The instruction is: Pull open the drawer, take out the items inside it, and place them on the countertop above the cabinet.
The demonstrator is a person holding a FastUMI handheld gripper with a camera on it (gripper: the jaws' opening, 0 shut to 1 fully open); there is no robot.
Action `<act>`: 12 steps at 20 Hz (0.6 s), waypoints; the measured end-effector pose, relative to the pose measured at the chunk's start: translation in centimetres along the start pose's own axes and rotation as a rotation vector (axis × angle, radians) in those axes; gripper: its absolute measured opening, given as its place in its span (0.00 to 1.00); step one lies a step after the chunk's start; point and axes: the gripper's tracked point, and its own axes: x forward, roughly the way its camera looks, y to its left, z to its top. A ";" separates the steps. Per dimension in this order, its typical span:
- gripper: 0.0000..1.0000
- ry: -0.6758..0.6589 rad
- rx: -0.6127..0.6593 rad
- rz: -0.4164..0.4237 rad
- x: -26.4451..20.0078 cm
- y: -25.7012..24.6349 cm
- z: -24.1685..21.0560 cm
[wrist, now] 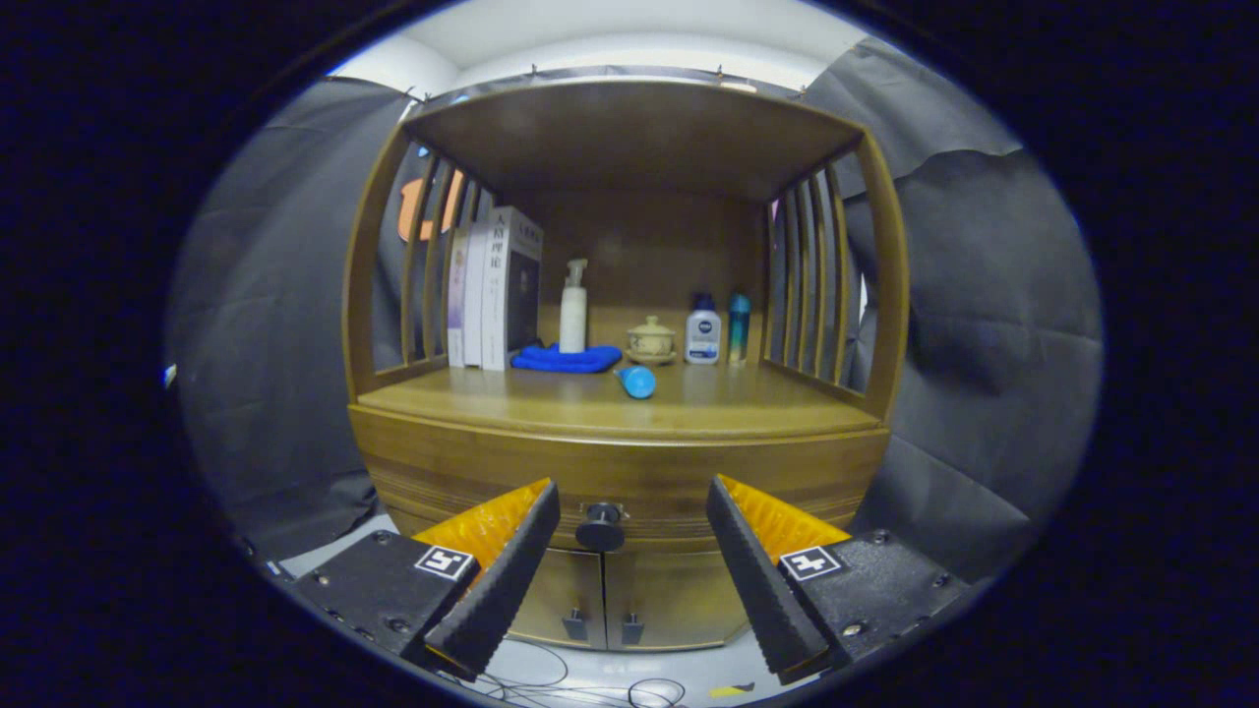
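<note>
Gripper view is showing the gripper (632, 551) with its fingers standing wide and holding nothing, the drawer knob (600, 526) sitting between them and just ahead, left of midway. Its drawer (629, 470) is lying shut, running crosswise directly under the table (610, 403). Above the knob, books (492, 290), a blue cloth (566, 358) and bottles are crowding the table's back, leaving bare wood in front.

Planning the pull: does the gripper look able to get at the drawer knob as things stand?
Probably yes. The gripper is open, and the drawer knob sits between its jaws slightly ahead, with nothing in between.
</note>
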 end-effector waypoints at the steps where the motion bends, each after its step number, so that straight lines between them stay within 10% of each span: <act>1: 0.98 -0.014 -0.003 0.007 -1.2 0.0 0.4; 12: 0.98 -0.134 0.010 0.063 -11.8 0.0 3.1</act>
